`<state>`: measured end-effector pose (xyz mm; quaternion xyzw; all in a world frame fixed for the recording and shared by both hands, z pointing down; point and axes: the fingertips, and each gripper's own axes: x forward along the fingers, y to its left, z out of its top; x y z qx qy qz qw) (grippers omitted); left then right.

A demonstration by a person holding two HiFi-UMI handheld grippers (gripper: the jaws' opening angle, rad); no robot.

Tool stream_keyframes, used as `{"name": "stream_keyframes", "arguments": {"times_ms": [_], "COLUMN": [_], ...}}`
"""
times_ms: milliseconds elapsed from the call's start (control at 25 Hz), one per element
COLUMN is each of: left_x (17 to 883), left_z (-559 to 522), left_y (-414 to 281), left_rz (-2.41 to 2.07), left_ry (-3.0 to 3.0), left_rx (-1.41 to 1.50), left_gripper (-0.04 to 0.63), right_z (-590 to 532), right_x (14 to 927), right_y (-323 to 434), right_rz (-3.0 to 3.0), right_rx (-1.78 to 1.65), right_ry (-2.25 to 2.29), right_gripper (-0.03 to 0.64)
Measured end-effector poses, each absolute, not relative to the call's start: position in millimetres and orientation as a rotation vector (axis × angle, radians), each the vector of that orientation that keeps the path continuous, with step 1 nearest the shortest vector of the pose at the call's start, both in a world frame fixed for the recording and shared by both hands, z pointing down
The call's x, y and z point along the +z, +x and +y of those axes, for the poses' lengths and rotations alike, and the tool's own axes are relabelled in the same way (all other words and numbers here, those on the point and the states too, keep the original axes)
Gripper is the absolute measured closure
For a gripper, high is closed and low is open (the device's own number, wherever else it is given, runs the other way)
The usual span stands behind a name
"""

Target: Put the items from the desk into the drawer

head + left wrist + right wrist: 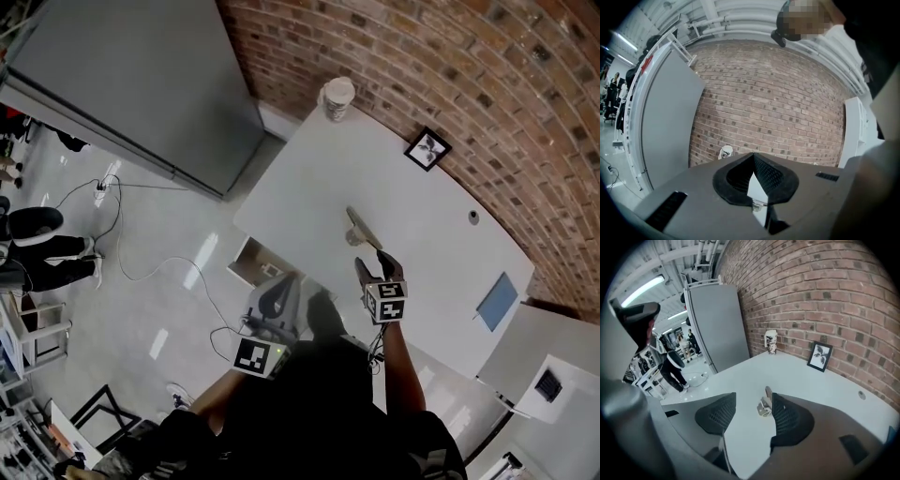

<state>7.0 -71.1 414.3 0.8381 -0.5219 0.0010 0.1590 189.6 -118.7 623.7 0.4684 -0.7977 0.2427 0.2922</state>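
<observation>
In the head view, the stapler (362,227) lies on the white surface (403,169), just ahead of my right tongs (372,263). The drawer (251,263) stands open below the surface's near edge, with my left tongs (277,298) close by it. The stapler lies at a slant to my line of approach, so I judge a closing pad could shove it along rather than clamp it.

In the left gripper view, the left tongs (753,155) are pinched together at the tips with nothing between them. They point across the surface towards the brick wall. If I forget them while I watch the other hand, they could knock the drawer.

In the right gripper view, the right tongs (753,398) stand wide and empty. The stapler (764,405) sits just beyond the tips, close to the right pad and well off the left one. If I close off-centre like this, the right pad would likely meet it first and skid or spin it on the smooth top. A grip on the hinged arm alone might let the stapler swing open on the way to the drawer.
</observation>
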Motion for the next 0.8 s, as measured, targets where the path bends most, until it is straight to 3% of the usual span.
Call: {"name": "stream_keyframes", "arguments": {"times_ms": [800], "left_x": [429.6], "left_z": [-123.5], "left_y": [22.0], "left_rz": [-1.621], "left_ry": [2.286], "left_rx": [0.087], "left_gripper": [0.595], "right_z": [-163.1], "right_x": [764.2], "right_y": [187.7], "right_rz": [-1.880], "right_rx": [0.404], "right_ry": [0.819], "right_gripper": [0.390]}}
